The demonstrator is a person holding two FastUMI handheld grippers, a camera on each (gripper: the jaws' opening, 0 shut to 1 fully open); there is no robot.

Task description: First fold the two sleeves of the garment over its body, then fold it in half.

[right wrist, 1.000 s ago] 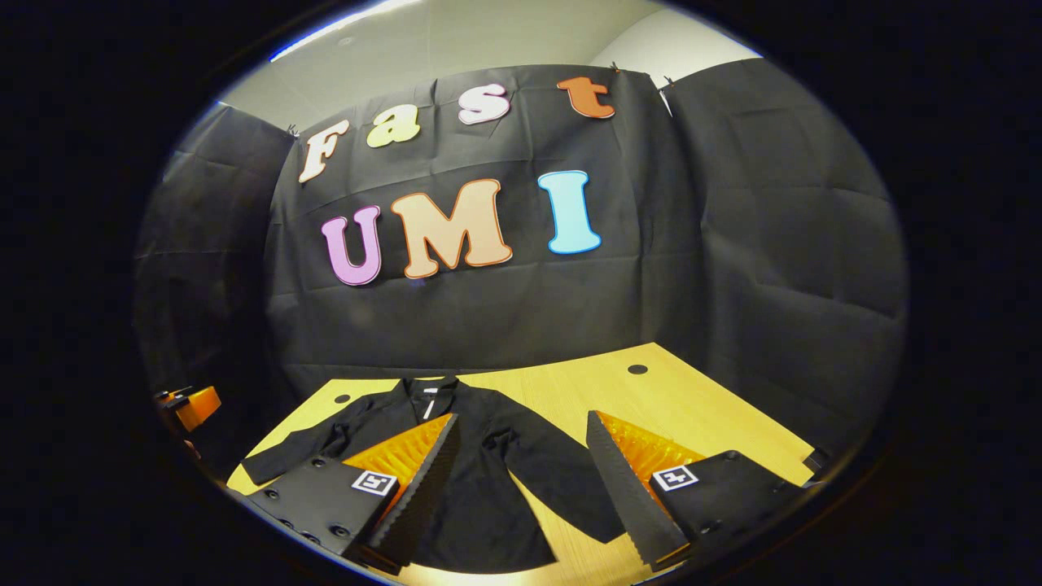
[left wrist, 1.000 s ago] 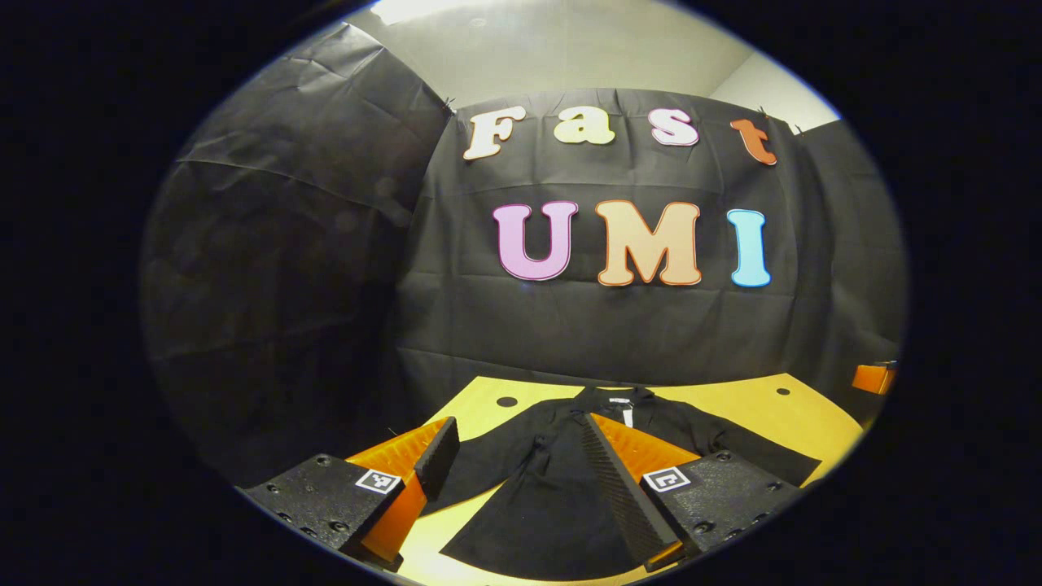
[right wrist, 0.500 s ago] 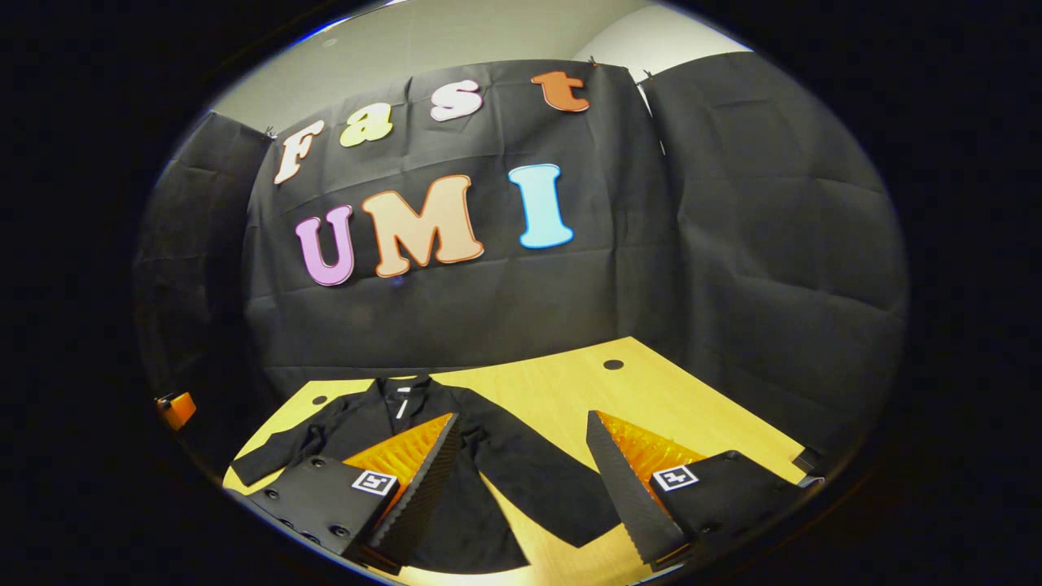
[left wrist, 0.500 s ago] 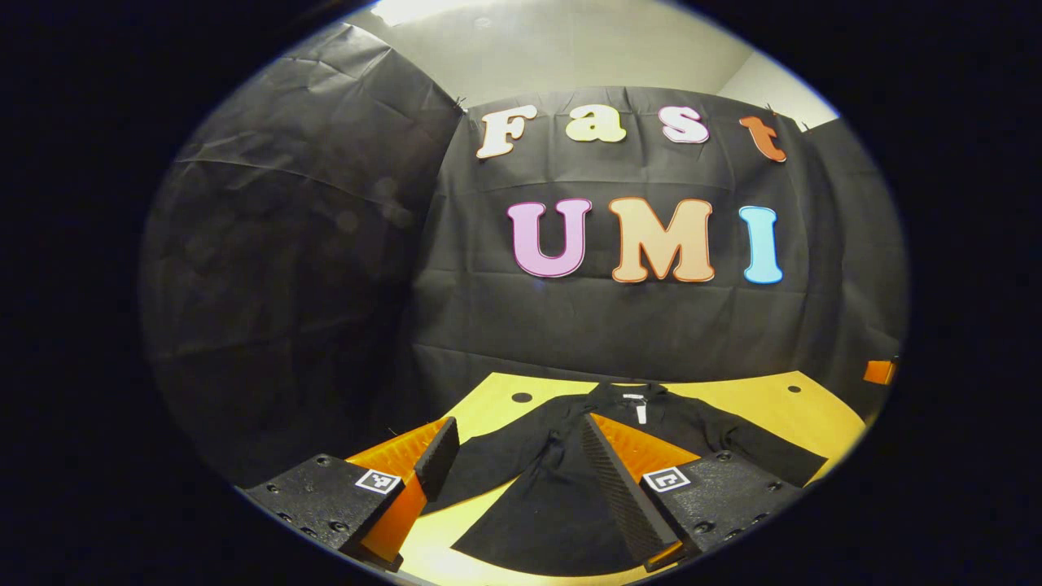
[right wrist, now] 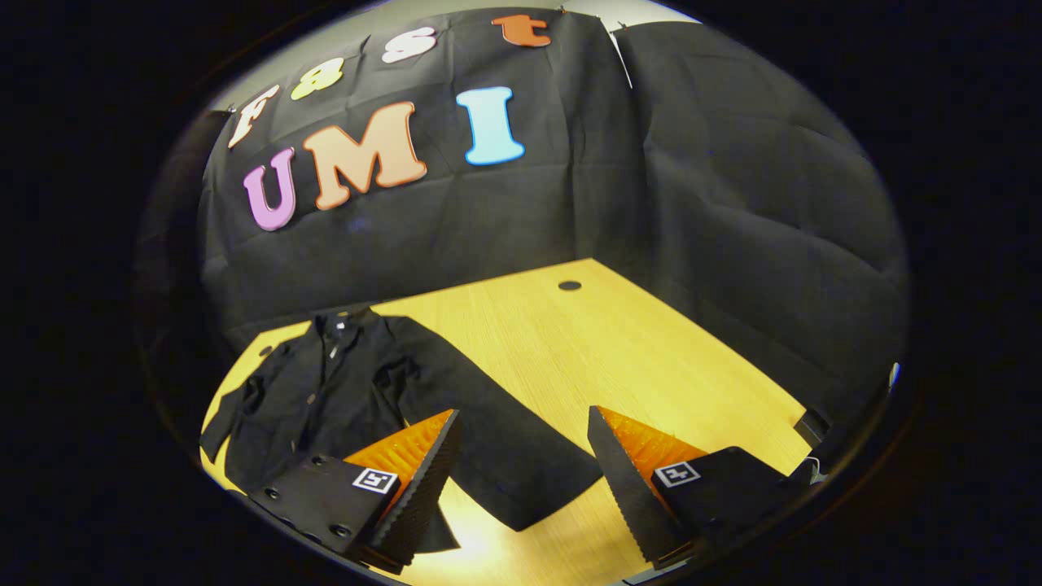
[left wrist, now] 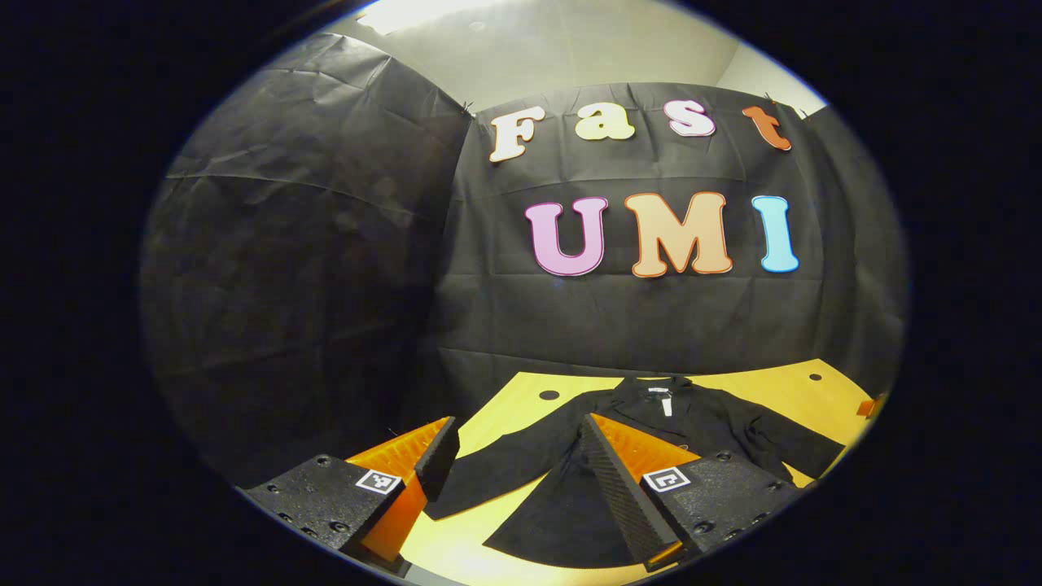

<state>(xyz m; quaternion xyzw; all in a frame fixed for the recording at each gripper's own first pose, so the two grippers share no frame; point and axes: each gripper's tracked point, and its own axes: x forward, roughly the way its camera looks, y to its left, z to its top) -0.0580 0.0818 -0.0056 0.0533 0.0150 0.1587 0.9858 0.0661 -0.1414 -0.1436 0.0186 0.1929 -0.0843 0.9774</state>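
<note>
On the wooden table [left wrist: 505, 407] in the left gripper view, a black jacket [left wrist: 619, 456] lies flat, its sleeve [left wrist: 496, 472] spread out sideways. The left gripper [left wrist: 517, 456] hangs above it, fingers wide apart, holding nothing.

Over in the right gripper view the jacket [right wrist: 326, 399] lies at left, one sleeve [right wrist: 505, 464] reaching between the spread fingers of the right gripper [right wrist: 521, 460], which grips nothing
</note>
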